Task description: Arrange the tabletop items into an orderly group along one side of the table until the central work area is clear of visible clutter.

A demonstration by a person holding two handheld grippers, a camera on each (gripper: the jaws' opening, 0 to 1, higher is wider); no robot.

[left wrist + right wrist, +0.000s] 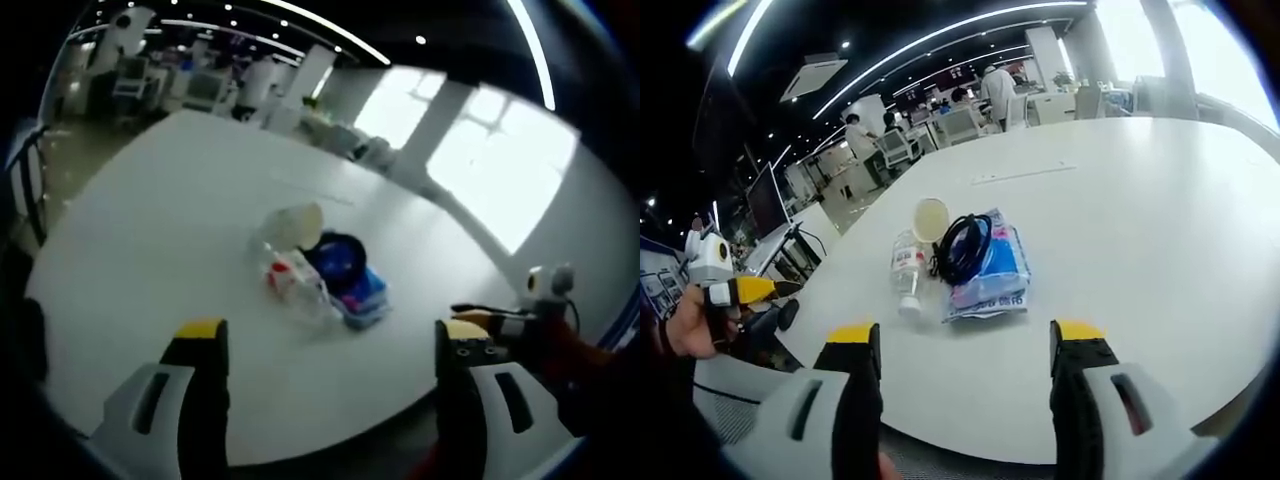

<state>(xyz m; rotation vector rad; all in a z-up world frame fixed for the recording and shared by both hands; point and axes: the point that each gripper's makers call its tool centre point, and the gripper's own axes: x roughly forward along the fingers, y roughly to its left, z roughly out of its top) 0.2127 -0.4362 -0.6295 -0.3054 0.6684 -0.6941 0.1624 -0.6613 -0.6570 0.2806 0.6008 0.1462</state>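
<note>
Together, bottle, cup, cable crowd blue pack.

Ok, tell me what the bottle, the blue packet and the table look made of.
Bottle: clear plastic, see-through body, white cap. Blue packet: likely glossy plastic film, wrinkled with highlights. Table: smooth white top, probably laminate; the material underneath is hidden.
</note>
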